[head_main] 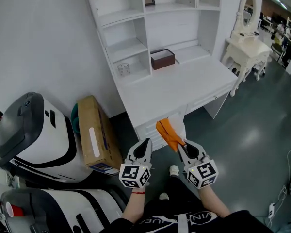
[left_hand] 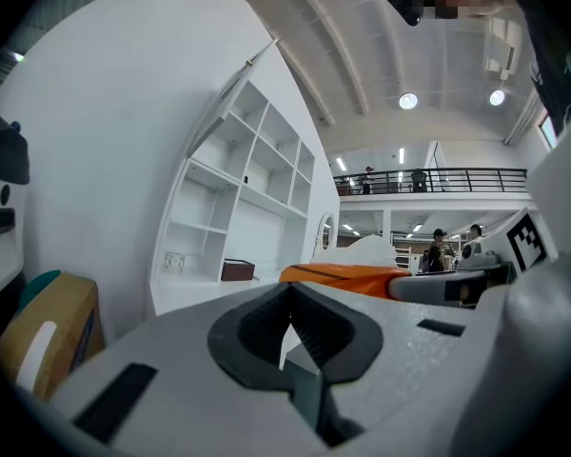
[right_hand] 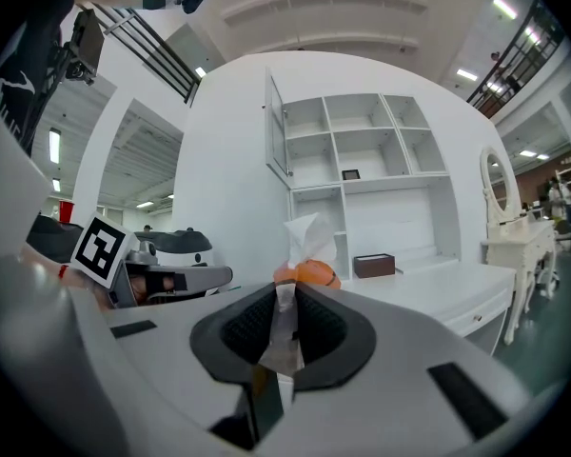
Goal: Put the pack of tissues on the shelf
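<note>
right gripper [head_main: 180,143], low in the head view, pinches the pack of tissues [head_main: 168,133] by its thin wrapper end. the orange pack sticks out just ahead of the jaws, in the air before the white desk [head_main: 184,89] and well short of the shelf [head_main: 128,48]. left gripper [head_main: 146,142], just beside it, has its jaws pressed together on nothing. only the right gripper view shows white tissue [right_hand: 309,236] standing up from the pack; the left gripper view shows the pack side-on and level.
</note>
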### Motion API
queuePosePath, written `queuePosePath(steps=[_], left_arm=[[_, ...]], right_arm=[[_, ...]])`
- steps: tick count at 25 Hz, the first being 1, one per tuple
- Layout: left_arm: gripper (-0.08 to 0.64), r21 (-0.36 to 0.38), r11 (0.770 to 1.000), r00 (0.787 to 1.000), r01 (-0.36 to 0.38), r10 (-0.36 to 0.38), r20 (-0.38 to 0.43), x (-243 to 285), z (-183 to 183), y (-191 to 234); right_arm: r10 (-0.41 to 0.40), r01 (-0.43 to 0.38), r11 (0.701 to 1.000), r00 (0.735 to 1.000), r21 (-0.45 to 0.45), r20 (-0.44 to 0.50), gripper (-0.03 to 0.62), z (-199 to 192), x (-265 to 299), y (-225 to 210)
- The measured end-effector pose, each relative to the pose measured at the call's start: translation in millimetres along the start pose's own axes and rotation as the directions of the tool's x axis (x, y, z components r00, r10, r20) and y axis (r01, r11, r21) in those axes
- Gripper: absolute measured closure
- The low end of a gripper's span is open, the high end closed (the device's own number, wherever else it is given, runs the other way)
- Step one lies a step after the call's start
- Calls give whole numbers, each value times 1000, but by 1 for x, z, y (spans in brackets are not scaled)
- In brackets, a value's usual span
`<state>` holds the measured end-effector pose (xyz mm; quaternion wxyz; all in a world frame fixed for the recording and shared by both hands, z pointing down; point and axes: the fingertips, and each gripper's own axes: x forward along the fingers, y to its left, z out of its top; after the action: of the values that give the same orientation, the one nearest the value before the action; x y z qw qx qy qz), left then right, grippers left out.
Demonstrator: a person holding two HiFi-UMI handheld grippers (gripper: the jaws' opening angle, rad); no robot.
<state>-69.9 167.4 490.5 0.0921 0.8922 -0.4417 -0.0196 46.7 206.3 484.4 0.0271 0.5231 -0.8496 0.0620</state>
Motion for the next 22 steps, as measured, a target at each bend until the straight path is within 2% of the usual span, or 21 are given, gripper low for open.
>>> queuePosePath(steps=[9,22], left_arm=[[554,40,998,999,-39,39,-1,48,19,33],[554,45,998,999,-52,52,3,162,36,77]], right_arm=[[49,-49,999,998,13,34,555,17,61,-29],[89,-89,996,996,6,31,555,35,157,-101]])
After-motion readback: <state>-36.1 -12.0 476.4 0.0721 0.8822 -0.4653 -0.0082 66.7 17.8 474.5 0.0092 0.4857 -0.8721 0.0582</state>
